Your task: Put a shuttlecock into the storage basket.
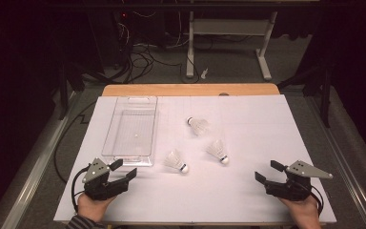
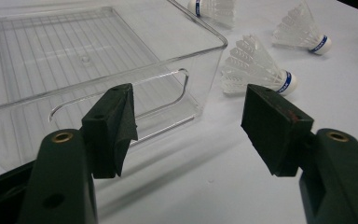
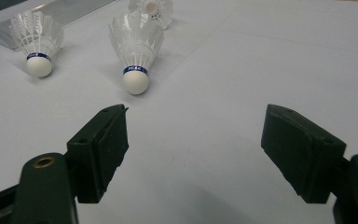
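Two handheld grippers are held low over a white tabletop [image 1: 248,191], with three shuttlecocks ahead of them.

The left gripper [image 1: 124,169] and the right gripper [image 1: 268,171] are seen with fingers spread apart, nothing held. The nearest shuttlecock [image 1: 176,161] is laid just beside a clear tray [image 1: 129,157].

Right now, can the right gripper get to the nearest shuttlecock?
Probably yes. The right gripper has its jaws open and holds nothing, and the nearest shuttlecock lies on bare table ahead of it to its left, cork toward it. Nothing stands between them.
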`<state>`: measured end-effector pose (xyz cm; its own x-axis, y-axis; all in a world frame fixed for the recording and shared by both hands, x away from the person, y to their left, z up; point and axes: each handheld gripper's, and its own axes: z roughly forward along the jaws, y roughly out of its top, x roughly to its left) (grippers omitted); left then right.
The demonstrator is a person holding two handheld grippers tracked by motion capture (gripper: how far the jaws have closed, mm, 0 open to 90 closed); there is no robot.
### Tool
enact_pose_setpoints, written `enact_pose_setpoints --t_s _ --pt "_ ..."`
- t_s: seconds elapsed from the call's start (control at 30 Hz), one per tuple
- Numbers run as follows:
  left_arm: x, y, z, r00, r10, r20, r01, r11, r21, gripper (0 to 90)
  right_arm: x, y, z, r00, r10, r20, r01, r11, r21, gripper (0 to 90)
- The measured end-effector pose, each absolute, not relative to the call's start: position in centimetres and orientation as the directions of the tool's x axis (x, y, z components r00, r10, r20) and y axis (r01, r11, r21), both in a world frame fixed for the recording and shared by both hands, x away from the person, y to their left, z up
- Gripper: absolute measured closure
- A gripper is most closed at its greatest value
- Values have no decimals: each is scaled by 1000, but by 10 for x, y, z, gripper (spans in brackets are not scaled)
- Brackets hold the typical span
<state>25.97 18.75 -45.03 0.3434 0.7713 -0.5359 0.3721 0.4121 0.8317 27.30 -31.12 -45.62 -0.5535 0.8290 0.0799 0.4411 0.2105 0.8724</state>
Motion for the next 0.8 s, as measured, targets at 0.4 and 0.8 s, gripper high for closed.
enact_pose_setpoints --t_s 0.4,0.8 --pt "262 182 -447 354 765 -538 371 413 832 358 274 -310 -457 -558 827 76 446 221 867 234" --pt "264 176 -445 369 764 -529 368 402 838 360 274 -310 -457 -558 826 78 448 221 866 234"
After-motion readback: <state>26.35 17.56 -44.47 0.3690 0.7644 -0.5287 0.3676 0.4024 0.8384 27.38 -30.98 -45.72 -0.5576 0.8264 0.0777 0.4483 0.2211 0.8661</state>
